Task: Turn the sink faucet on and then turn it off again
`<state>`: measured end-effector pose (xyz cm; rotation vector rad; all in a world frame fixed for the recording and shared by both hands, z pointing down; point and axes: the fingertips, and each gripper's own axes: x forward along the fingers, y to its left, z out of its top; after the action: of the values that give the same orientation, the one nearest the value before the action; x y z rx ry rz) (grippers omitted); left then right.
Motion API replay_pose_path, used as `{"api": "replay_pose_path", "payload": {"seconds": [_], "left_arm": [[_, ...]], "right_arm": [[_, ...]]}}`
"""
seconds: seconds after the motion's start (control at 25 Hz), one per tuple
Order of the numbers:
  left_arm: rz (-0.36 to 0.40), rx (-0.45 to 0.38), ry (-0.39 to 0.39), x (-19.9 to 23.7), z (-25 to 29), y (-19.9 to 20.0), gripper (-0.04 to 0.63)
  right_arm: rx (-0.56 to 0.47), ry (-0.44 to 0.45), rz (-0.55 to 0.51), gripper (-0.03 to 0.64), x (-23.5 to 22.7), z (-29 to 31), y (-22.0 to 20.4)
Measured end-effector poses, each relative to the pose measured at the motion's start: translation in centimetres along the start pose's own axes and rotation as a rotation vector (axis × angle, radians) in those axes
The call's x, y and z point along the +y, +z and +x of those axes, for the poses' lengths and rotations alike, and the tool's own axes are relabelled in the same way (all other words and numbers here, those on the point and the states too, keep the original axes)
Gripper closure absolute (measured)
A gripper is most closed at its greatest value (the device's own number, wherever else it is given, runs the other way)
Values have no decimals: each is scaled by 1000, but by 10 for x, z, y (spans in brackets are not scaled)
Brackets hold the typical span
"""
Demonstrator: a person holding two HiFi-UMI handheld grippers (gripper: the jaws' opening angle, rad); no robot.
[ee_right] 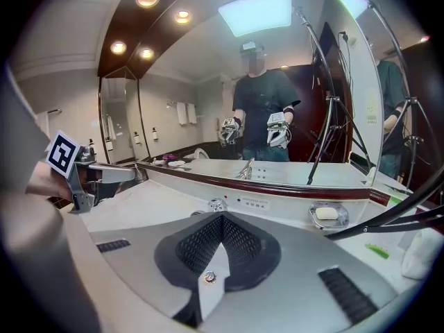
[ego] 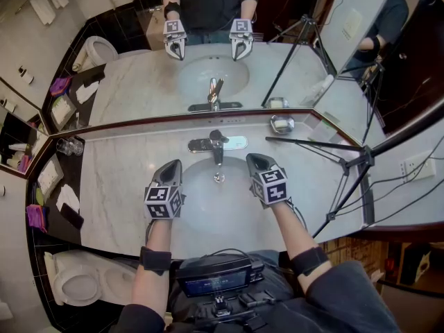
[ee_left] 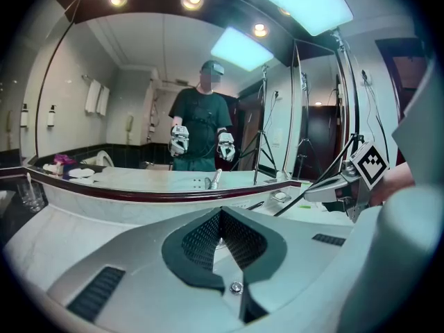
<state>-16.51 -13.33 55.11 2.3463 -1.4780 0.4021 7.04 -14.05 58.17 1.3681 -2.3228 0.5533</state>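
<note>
Overhead, the faucet (ego: 217, 144) stands between the left gripper (ego: 173, 165) and the right gripper (ego: 255, 159), apart from both. Left gripper view: jaws clenched on nothing. Right gripper view: jaws clenched, empty, with the faucet just beyond their tips.

The head view looked steeply down from above the person onto the marble counter (ego: 118, 172), taking in the sink (ego: 208, 210), the faucet (ego: 217, 143), the left gripper (ego: 175, 164), the right gripper (ego: 254, 159) and the mirror (ego: 291, 68) behind. Each gripper view sat low and close behind its own jaws, facing across the counter toward that mirror, which filled its upper half. All three shared the mirror and the soap dish (ego: 282, 123), and each gripper view caught the other gripper at its edge.
</note>
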Motion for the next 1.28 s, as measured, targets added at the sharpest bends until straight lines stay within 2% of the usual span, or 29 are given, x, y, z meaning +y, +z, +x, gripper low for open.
{"api": "replay_pose_path", "payload": {"seconds": [0.24, 0.68, 0.92, 1.28], "left_arm": [[9, 6, -6, -1, 1, -3, 595], [-4, 13, 5, 5, 1, -7, 595], [-7, 23, 8, 7, 3, -11, 595], [-13, 29, 16, 15, 6, -13, 595]], "right_arm": [[-1, 21, -23, 601, 7, 6, 6], [-58, 60, -95, 601, 11, 38, 69], [-56, 74, -128, 601, 10, 62, 92], [-2, 103, -155, 600, 16, 105, 85]]}}
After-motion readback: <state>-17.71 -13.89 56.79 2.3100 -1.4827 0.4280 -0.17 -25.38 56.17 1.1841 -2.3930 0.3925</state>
